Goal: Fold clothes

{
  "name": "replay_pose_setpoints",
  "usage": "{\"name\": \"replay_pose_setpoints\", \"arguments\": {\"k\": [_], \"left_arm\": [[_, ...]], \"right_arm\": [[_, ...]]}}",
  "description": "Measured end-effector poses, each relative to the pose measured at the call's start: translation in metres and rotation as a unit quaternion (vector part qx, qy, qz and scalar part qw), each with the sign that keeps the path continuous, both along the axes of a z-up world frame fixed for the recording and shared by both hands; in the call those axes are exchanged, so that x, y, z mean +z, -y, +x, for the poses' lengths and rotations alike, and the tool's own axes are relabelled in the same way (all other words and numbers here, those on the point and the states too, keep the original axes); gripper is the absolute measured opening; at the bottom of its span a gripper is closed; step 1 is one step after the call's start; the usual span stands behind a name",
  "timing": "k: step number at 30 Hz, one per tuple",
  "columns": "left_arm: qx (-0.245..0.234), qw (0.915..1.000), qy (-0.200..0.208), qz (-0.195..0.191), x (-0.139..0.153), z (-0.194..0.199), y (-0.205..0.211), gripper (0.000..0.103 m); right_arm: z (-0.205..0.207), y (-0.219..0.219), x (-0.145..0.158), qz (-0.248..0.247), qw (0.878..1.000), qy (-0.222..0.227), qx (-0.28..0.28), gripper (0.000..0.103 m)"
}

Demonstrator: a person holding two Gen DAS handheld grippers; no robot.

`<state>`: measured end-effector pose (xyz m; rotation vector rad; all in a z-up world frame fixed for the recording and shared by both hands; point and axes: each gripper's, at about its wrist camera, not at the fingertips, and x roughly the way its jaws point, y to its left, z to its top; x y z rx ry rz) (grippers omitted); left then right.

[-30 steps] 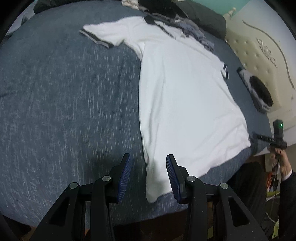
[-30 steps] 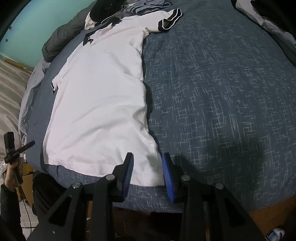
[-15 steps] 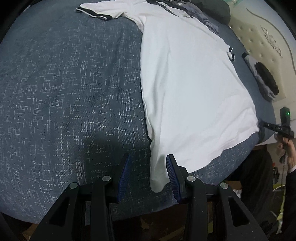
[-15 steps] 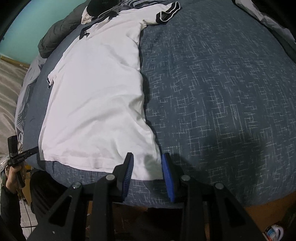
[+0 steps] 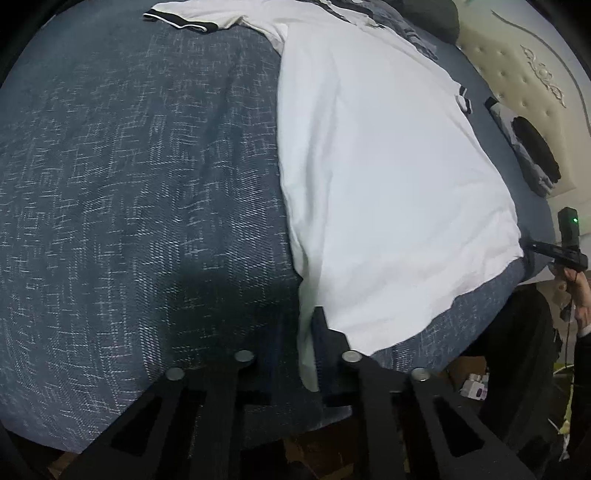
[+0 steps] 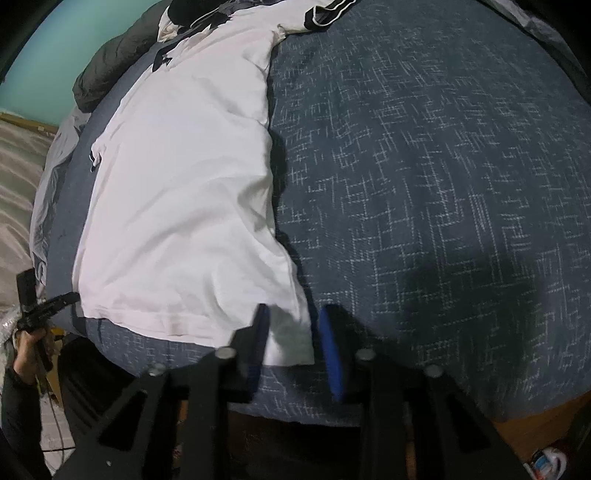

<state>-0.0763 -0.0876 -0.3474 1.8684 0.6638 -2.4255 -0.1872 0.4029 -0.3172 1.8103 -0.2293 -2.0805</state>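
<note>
Left tool [image 5: 308,343] pinching white shirt [image 5: 388,184] hem corner, right tool [image 6: 295,332] parted astride other corner, collar pointing away

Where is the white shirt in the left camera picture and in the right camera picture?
Left wrist view: the white shirt fills the middle and right, running from the top edge down to the left gripper, which has its bottom corner between its fingers.
Right wrist view: the shirt fills the left and middle, its bottom corner between the fingers of the right gripper.
Shared landmark: the black-trimmed sleeve near the top of both.
</note>
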Motion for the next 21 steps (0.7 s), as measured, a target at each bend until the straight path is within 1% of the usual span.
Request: {"name": "replay_pose_setpoints", "arguments": {"k": [1,2,5,8,13,18,21], "left_arm": [[-0.003,1.0000,-0.001,-0.002,0.001,0.000,-0.001,0.009],[-0.006,1.0000,-0.001,-0.003,0.003,-0.001,-0.002,0.006],[-0.010,0.9999,-0.005,-0.003,0.007,-0.002,-0.004,0.003],[-0.013,0.9999,-0.012,-0.003,0.015,-0.002,-0.004,0.003],[-0.019,0.9995,-0.024,-0.005,0.032,0.001,-0.002,0.003],[-0.033,0.9987,-0.037,-0.007,0.054,0.014,0.000,0.003],[-0.039,0.9985,-0.038,-0.010,0.062,0.017,0.003,0.003]], "right_arm": [[0.000,0.001,0.001,0.000,1.000,-0.003,0.003,0.008],[0.001,0.002,0.002,-0.001,1.000,-0.007,0.005,0.006],[0.004,0.005,0.011,-0.002,1.000,-0.020,0.014,0.004],[0.010,0.007,0.027,-0.005,0.999,-0.040,0.027,0.003],[0.017,-0.002,0.060,-0.021,0.997,-0.067,0.028,0.002],[0.026,-0.008,0.075,-0.021,0.996,-0.076,0.037,0.002],[0.032,-0.011,0.084,-0.021,0.996,-0.080,0.044,0.002]]}}
